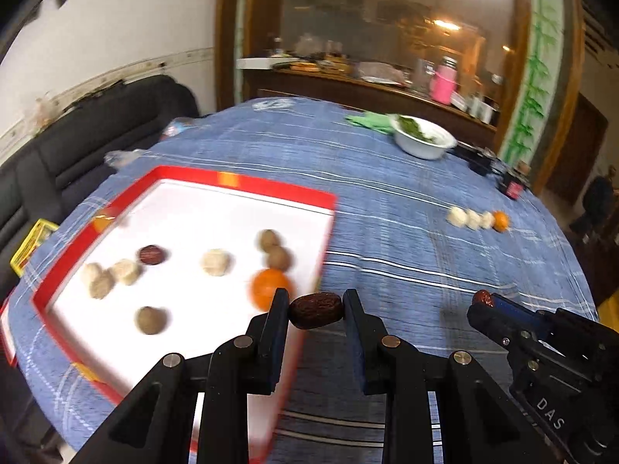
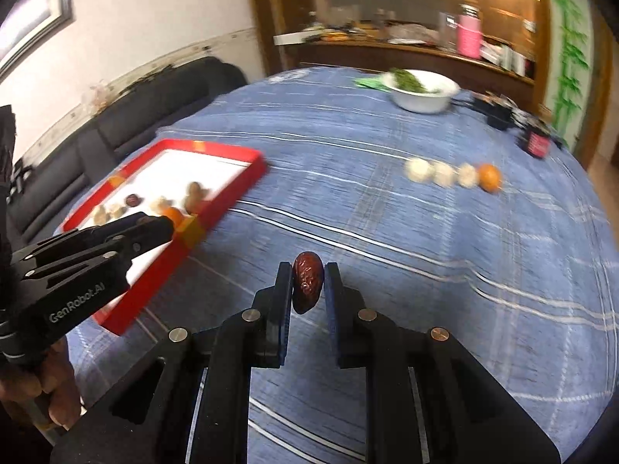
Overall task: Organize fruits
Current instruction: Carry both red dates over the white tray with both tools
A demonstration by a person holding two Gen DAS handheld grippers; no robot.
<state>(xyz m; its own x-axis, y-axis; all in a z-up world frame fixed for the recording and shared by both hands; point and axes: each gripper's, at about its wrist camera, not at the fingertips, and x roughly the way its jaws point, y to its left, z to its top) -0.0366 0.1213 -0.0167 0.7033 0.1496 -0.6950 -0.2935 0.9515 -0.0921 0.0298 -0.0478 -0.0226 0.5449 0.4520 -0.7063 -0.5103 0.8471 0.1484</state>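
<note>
Blue cloth with pale stripes [image 1: 387, 232] is covering the round table, and both grippers are hovering over it, each one clenching a wrinkled dark red date. In the left wrist view, the left gripper [image 1: 316, 301] is pinching its date [image 1: 316, 310] crosswise between the finger pads, just off the near right corner of the red-rimmed white tray [image 1: 271, 185]. In the right wrist view, the right gripper [image 2: 308, 270] is gripping the second date [image 2: 307, 288] upright, end pointing up, above bare cloth to the right of the tray. Inside the tray, an orange [image 1: 271, 288] is lying near the right rim, with several pale and tan round fruits [image 1: 215, 262] and one more dark date [image 1: 151, 254] scattered across the white floor. Farther out on the cloth, three pale fruits [image 2: 443, 173] and a small orange [image 2: 489, 178] are sitting in a row, touching or nearly so. A white bowl holding greens [image 2: 421, 100] is standing near the far edge. Motion blur is softening most details.
</note>
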